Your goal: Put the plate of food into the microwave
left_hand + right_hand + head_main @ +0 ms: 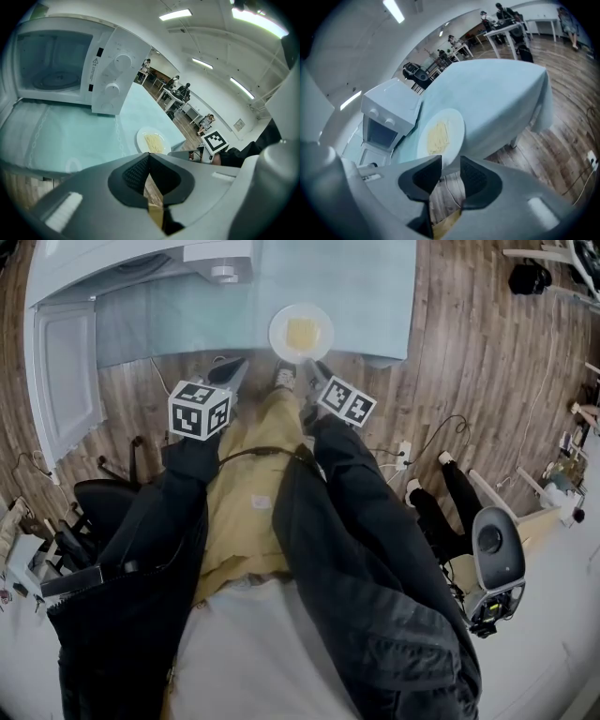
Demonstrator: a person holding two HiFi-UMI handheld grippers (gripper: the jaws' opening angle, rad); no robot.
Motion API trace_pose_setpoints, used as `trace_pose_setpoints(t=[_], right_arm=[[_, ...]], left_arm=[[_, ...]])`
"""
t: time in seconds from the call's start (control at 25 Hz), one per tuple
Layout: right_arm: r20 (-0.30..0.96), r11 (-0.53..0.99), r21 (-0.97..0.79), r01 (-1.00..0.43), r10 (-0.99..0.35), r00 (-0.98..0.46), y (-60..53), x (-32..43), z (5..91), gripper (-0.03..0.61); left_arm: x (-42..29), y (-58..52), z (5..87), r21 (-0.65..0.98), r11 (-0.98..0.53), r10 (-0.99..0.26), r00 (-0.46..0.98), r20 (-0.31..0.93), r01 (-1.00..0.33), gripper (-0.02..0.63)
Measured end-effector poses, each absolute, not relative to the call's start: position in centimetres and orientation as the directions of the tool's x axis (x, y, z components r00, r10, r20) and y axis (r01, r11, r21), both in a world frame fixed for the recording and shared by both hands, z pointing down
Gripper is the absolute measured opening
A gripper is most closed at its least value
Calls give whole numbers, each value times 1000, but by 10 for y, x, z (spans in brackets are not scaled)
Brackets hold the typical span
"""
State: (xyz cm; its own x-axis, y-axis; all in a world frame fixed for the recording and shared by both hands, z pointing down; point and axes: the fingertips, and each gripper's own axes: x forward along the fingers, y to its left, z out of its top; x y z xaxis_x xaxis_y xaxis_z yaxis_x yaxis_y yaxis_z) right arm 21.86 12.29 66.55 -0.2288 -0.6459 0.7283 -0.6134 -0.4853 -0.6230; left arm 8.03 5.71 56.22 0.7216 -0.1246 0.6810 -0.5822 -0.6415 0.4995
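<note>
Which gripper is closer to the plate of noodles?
Right. The right gripper sits at the plate's near rim, jaws open; the left gripper hangs off to its left, short of the table.

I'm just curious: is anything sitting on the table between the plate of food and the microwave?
Nothing: only bare tablecloth separates the plate from the microwave, clearest in the left gripper view.

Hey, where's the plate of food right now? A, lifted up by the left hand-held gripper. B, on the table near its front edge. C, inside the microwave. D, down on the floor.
B: the plate rests on the light blue table close to its front edge, well outside the microwave.
</note>
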Motion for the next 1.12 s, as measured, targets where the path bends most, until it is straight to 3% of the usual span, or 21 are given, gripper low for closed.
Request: trace_pose_setpoints(t=[0.28,0.36,0.48,0.68,1.12], right_arm=[[607,-505,-786,-358,-743,-284,107,216,674,126],[589,-500,-802,-326,-752,-296,104,215,677,74],[554,-480,-829,-285,-772,-310,103,215,673,55],[468,-402,-880,-255,-828,-309,98,217,653,9],[372,-294,-925,-241,-834,-407,87,181,630,8]], left_arm=[[67,65,568,491,-630,-126,703,700,-602,-5],[65,66,570,490,-628,-126,700,703,-605,-5],[63,68,570,492,-625,-128,701,702,-606,-5],[64,66,562,506,-613,-138,712,688,-607,-5],[27,50,563,507,-567,-210,709,674,-650,-5]])
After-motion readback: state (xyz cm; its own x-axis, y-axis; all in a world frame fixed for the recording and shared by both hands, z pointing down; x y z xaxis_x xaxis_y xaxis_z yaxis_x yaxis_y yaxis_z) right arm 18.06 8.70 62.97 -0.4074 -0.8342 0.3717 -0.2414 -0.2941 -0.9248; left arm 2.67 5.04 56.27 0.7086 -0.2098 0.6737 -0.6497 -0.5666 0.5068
